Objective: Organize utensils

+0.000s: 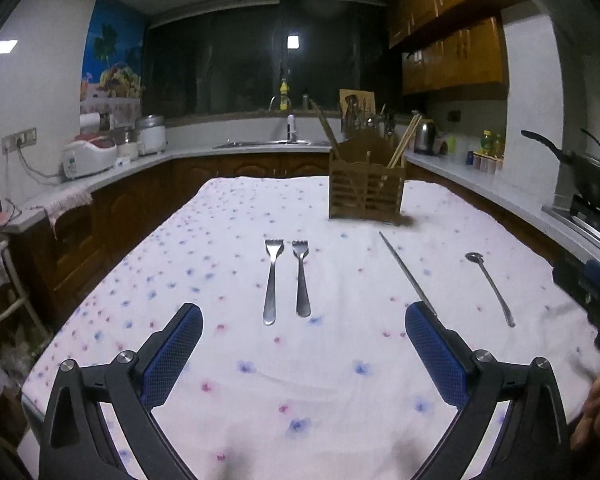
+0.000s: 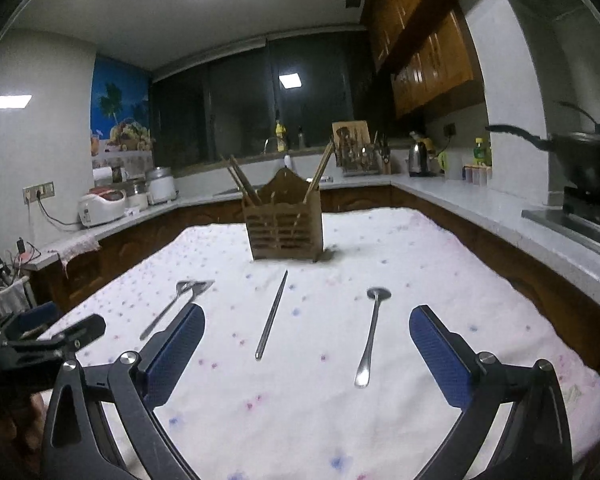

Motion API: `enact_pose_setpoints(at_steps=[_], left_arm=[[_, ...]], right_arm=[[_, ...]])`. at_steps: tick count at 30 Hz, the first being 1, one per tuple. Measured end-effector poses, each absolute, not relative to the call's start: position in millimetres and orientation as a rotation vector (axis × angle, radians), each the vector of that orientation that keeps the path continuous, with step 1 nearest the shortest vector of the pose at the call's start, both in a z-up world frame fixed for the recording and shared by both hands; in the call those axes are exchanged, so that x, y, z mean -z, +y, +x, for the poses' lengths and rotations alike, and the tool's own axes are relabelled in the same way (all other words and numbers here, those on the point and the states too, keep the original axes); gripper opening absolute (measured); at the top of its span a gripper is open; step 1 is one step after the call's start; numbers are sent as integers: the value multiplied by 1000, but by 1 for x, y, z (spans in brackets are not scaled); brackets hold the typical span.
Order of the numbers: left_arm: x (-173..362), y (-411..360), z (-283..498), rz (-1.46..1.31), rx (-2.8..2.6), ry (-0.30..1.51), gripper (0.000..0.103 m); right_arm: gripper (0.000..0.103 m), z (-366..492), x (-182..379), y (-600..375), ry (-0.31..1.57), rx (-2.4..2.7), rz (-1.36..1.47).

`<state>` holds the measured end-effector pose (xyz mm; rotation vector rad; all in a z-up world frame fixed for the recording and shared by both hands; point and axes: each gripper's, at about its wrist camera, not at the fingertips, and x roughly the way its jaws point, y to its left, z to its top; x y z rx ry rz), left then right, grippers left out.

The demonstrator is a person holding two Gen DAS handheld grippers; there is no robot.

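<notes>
A flowered tablecloth [image 1: 260, 380], a rice cooker [image 1: 88, 156], a kettle [image 2: 418, 159] and a wok [image 2: 588, 160].

Left black tool with blue pads [image 1: 303, 336]: jaws spread wide, holding nothing.
Right black tool with blue pads [image 2: 307, 338]: jaws spread wide, holding nothing.

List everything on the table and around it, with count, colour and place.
Forks: 2, silver, side by side on the cloth, tines toward the holder.
Metal chopstick: 1, silver, lying on the cloth in front of the holder.
Spoon: 1, silver, right of the chopstick, bowl toward the holder.
Holder: 1, brown wood, far end of the table, with wooden chopsticks standing in it.
Tablecloth: 1, white with pink and blue flowers, over the table.
Kettle: 1, steel, back counter.
Wok: 1, black, on the stove at right.
Left gripper: open, above the cloth, empty.
Right gripper: open, empty.
</notes>
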<state>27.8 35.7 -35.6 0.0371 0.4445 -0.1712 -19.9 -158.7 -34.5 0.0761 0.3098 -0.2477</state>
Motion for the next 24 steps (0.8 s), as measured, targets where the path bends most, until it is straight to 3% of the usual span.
enact_pose_setpoints(at_steps=[24], left_arm=[[37, 37, 30, 17, 149, 425, 102]], right_arm=[[103, -13, 37, -166, 261, 252, 93]])
